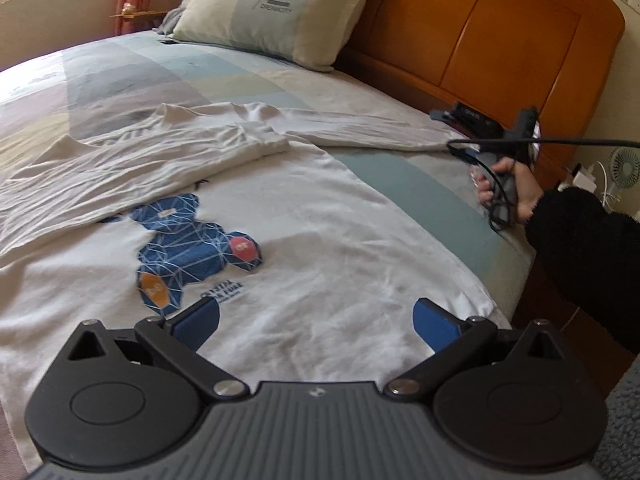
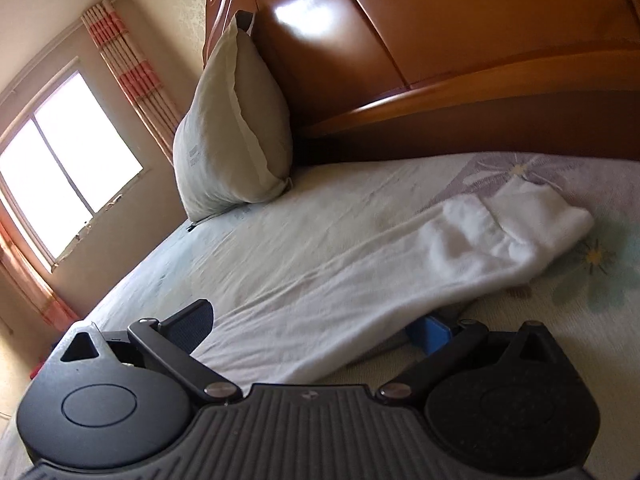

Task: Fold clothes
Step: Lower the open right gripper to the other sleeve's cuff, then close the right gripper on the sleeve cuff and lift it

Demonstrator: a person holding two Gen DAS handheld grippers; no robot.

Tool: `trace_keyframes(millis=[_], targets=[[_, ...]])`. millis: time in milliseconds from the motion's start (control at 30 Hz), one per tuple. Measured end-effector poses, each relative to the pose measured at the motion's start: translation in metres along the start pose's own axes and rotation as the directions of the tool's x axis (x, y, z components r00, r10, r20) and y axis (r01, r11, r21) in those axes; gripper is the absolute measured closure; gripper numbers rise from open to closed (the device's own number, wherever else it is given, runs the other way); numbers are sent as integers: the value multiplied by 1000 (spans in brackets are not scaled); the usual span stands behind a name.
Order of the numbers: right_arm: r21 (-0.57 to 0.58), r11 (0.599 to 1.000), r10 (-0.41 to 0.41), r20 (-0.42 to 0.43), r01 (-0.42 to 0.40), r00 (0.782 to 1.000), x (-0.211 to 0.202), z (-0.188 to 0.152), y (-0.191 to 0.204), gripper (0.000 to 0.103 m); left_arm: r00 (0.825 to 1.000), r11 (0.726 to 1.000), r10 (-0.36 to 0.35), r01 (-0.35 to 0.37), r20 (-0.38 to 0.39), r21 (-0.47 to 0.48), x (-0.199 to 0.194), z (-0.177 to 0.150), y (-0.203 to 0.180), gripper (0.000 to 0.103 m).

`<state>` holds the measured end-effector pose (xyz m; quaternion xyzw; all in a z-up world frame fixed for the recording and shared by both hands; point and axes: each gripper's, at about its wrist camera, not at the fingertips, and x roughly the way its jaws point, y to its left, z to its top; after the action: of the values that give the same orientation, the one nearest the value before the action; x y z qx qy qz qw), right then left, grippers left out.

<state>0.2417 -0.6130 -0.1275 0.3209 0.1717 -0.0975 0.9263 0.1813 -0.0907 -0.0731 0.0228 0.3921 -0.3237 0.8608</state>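
Observation:
A white long-sleeved shirt [image 1: 320, 220] with a blue bear print lies spread on the bed, one sleeve [image 1: 160, 160] folded across its chest. My left gripper [image 1: 316, 324] hovers open over the hem, just below the print, holding nothing. The other sleeve [image 1: 372, 132] stretches toward the headboard side, where a hand holds my right gripper [image 1: 450, 136] at its end. In the right wrist view that sleeve [image 2: 460, 240] runs between the wide-apart fingers of my right gripper [image 2: 314, 318], which is open. The cloth partly covers the right blue pad [image 2: 434, 336].
A pale pillow [image 1: 272, 12] [image 2: 228, 140] leans on the wooden headboard [image 1: 500, 40] [image 2: 440, 40]. The patterned bedsheet [image 1: 400, 176] shows around the shirt. A dark sleeve [image 1: 580, 248] reaches in at the bed's right edge. A small fan [image 1: 624, 164] stands beyond it, a window [image 2: 60, 160] across the room.

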Motion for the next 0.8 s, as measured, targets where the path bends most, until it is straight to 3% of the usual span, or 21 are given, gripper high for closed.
trace_keyframes(millis=[200, 367, 667, 800], targets=[[7, 999, -44, 4, 43, 999, 16, 7, 8, 0, 1000, 1000, 5, -5, -5, -1, 2, 1, -1, 1], [-20, 1000, -16, 1, 16, 1000, 23, 0, 18, 0, 999, 1000, 30, -30, -18, -4, 4, 1, 4, 1], [36, 998, 50, 105, -54, 993, 17, 20, 26, 0, 998, 998, 56, -56, 7, -3, -7, 3, 12, 1], [-1, 997, 82, 100, -83, 992, 8, 28, 50, 0, 998, 999, 52, -51, 20, -9, -12, 3, 15, 1]])
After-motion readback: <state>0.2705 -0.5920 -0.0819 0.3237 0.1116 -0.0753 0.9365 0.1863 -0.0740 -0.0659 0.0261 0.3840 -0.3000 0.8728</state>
